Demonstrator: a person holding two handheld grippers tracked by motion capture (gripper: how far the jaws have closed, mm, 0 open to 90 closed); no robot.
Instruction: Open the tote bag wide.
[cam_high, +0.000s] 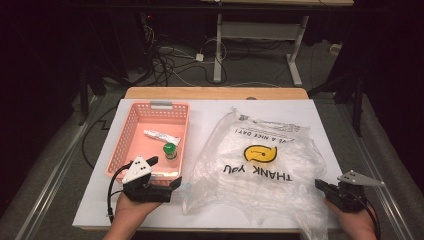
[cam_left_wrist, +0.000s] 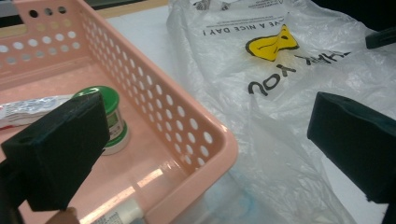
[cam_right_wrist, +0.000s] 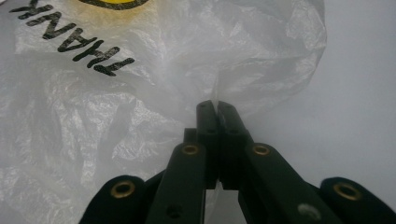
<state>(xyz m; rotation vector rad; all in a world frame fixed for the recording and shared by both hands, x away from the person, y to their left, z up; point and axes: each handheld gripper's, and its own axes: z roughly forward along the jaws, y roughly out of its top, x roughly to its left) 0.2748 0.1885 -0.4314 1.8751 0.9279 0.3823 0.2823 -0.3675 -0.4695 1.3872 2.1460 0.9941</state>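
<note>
The right hand-held gripper (cam_right_wrist: 216, 106) has its jaws pressed together on a thin fold of the plastic bag (cam_high: 260, 165), at the bag's edge in the lower right of the high view. The left hand-held gripper (cam_left_wrist: 205, 149) stands with its jaws wide apart and nothing between them, low in the frame over the near corner of the pink basket (cam_high: 131, 131), just beside the bag's lower left edge. The bag lies flat and crumpled on the white tabletop (cam_high: 320, 112), right of centre, with the basket to its left.

The step in hand looks like opening the bag for loading. To do it well, the right grip should stay on a single layer of film, since pinching both layers would keep the mouth shut. The left jaws would do best to take the opposite layer close to the rim, then the 2 grips should part gently so the thin film does not tear or slip.

Black capitals on the bag read "THANK YOU", above a yellow smiley face (cam_high: 260, 153), and a smaller line reads "HAVE A NICE DAY!"; all print appears upside down in the high view. In the basket lie a white tube (cam_high: 161, 136) and a small green-capped jar (cam_high: 170, 151); their labels are too small to read.
</note>
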